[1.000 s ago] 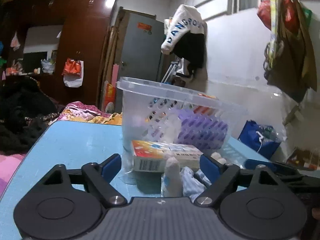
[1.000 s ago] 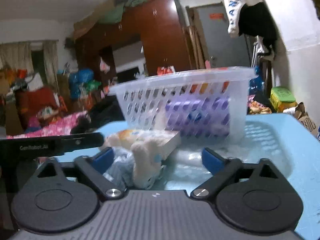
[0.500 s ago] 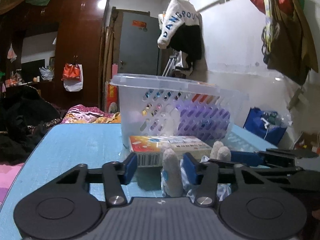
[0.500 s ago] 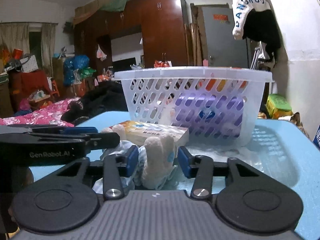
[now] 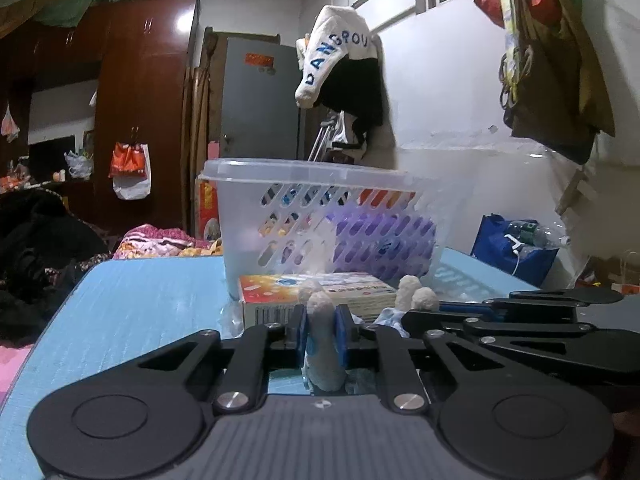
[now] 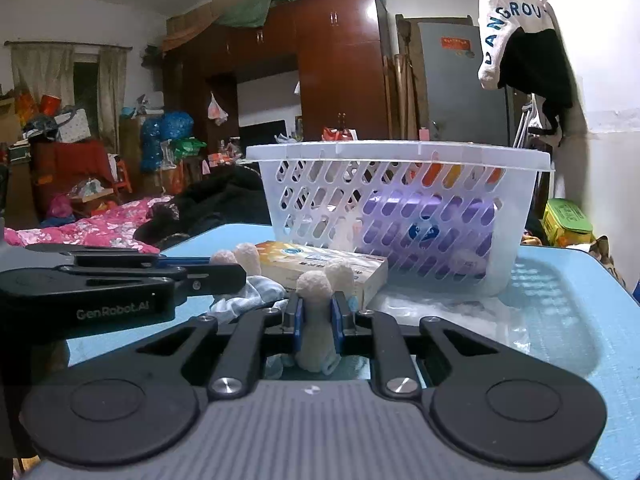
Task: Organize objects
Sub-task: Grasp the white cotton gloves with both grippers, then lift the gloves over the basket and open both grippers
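Inside, purple pack (image 6: 424,224) fills basket (image 6: 400,156)

Pale blue on the surface (image 5: 132,312), finely ribbed. Translucent white for the basket (image 6: 400,200), pierced with rows of oval slots; purple pack (image 6: 424,224) showing through, orange and red above it. Box (image 5: 320,292): white, with an orange-yellow burst at one end. Cream-white fuzzy toy (image 5: 322,344), with light blue cloth low down. Left claw (image 5: 321,336) and right claw (image 6: 318,330): black, with blue pads. Reddish-brown wardrobe (image 6: 340,64); pink floral bedding (image 6: 92,228).
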Demonstrator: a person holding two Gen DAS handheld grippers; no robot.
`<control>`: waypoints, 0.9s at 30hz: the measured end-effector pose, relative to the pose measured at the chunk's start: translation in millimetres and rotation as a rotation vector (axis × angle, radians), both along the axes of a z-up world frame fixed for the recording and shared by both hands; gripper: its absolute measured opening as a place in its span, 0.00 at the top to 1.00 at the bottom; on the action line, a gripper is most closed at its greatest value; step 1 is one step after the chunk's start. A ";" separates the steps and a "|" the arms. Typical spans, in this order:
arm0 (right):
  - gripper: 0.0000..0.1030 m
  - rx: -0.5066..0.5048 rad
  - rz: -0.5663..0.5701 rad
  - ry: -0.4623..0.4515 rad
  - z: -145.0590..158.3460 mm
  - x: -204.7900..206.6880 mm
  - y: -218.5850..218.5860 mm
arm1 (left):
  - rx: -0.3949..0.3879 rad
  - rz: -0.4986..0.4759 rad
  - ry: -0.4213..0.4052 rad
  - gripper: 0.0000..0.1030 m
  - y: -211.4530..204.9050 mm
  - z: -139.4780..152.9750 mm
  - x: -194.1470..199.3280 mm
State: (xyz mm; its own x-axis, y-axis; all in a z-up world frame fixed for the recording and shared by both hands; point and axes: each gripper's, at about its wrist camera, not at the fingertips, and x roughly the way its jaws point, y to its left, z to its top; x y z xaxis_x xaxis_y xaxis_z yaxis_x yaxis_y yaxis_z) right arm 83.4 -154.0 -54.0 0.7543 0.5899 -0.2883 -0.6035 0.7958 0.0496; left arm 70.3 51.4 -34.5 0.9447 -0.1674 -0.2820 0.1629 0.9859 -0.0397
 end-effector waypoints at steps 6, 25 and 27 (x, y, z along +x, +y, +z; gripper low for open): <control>0.84 0.041 0.039 -0.020 4.6 -3.9 -15.9 | 0.016 -0.021 -0.042 0.83 -8.1 5.6 -12.6; 0.84 0.074 0.076 -0.041 24.0 -2.0 -29.7 | 0.013 -0.022 -0.121 0.83 -21.8 22.3 -28.8; 0.84 0.084 0.084 -0.053 34.6 0.0 -31.3 | 0.005 -0.024 -0.135 0.83 -21.5 34.0 -27.8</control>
State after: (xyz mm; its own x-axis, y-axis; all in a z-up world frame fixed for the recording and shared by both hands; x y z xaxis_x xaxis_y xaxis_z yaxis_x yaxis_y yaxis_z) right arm 83.4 -185.3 -19.4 0.7141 0.6721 -0.1959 -0.6714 0.7367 0.0799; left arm 42.5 29.9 -0.4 0.9699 -0.1893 -0.1531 0.1899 0.9817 -0.0112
